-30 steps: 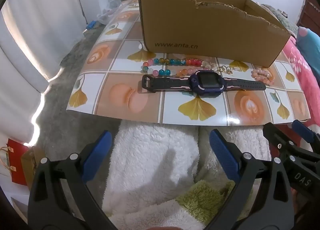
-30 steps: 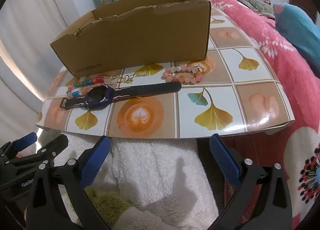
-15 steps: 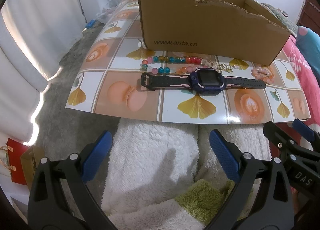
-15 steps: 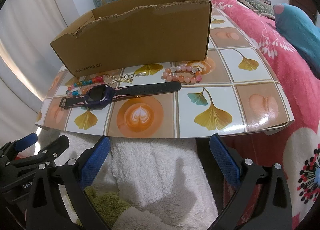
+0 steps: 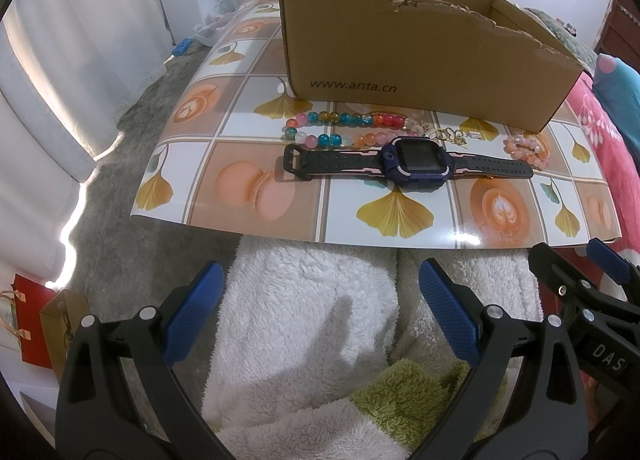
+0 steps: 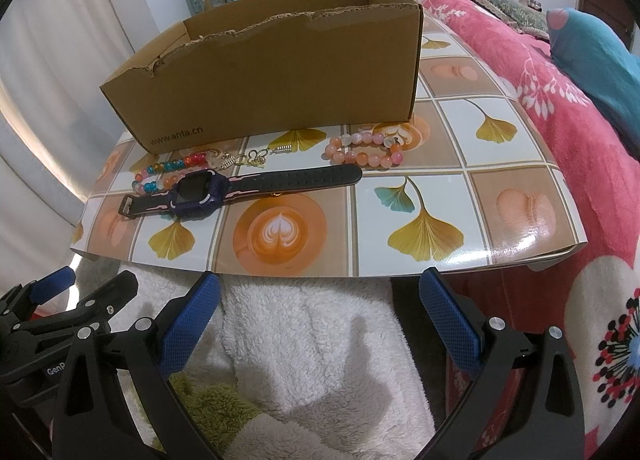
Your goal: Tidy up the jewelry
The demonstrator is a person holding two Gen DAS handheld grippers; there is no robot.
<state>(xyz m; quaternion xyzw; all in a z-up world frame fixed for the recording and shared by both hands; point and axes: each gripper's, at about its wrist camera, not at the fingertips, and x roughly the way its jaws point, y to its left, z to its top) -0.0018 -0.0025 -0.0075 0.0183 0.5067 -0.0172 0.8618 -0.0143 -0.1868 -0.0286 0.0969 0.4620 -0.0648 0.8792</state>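
Left gripper and right gripper are hovering side by side, jaws spread and empty, facing the watch.

The brown cardboard box has "www.anta.cn" printed in dark letters low on its front wall. The right hand-held gripper shows the white letters "DAS". The left hand-held gripper shows "Gen", and the rest is cut off.
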